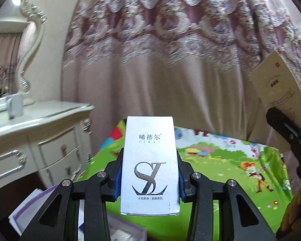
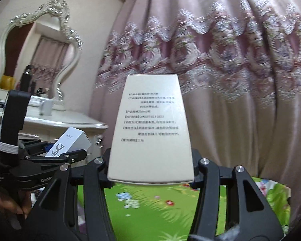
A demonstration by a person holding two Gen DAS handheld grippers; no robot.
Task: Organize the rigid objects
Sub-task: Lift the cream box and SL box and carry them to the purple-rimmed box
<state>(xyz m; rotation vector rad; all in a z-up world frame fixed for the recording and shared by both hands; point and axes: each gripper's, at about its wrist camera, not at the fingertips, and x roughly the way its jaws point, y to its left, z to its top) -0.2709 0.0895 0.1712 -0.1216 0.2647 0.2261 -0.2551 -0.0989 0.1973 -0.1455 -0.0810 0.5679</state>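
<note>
left gripper point(image 1: 149, 180) clamps a white sibel carton point(image 1: 149, 166) by its lower sides; right gripper point(image 2: 150, 172) clamps a cream carton point(image 2: 150, 128) likewise. both look light, stiff, crushable cardboard.

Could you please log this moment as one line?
left gripper: holds white box | right gripper: holds beige box | above green mat

Two cartons are up in the air: one white box point(image 1: 149, 166) with a big SL logo and one cream box point(image 2: 150, 129) printed with text. There are two black grippers, the left gripper point(image 1: 149, 177) and the right gripper point(image 2: 151, 167). I count one dresser point(image 1: 36, 140), one ornate mirror point(image 2: 36, 48), one white cup point(image 1: 15, 105) on it, and one cartoon play mat point(image 1: 220, 160).
</note>
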